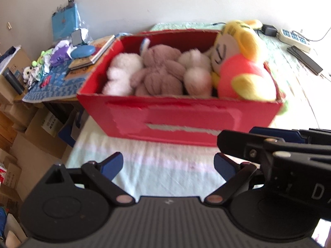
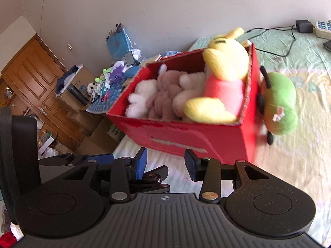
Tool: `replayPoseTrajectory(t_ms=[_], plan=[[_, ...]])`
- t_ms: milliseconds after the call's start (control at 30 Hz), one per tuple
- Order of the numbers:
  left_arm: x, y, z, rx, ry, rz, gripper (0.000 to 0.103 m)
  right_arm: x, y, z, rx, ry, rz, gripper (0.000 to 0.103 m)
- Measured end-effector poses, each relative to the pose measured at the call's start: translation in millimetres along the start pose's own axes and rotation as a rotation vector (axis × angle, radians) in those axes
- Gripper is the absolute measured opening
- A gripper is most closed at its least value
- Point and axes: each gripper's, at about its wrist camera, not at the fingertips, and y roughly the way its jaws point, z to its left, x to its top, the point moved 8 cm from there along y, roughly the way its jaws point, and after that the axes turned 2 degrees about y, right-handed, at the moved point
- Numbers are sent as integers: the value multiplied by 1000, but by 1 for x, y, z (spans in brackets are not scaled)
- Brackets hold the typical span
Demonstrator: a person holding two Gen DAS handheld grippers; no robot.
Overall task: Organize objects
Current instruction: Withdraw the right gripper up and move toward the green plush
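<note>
I held both grippers, left (image 1: 167, 165) and right (image 2: 165, 163), wide and empty before the filled red box (image 2: 186, 132), the green plush (image 2: 279, 103) lying outside beyond its far-right wall.

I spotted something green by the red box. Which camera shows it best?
The right wrist view: the green plush lies in full sight on the bed against the box's side. The left wrist view shows only a green sliver behind the box corner.

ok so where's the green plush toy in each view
Left wrist view: only a green sliver shows past the right end of the red box; the rest is hidden.
Right wrist view: right of centre, lying on the bed against the outside of the box's right wall.
Shared landmark: the yellow and pink plush standing up in the box's right end.
</note>
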Motion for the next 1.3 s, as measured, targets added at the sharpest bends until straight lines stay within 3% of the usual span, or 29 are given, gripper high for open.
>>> replayPoseTrajectory(t_ms=[667, 1300], plan=[[-19, 12, -100, -93, 141, 50, 95, -20, -36, -75, -99, 110, -1, 44], [-21, 36, -159, -191, 241, 86, 95, -21, -51, -138, -187, 231, -17, 44]])
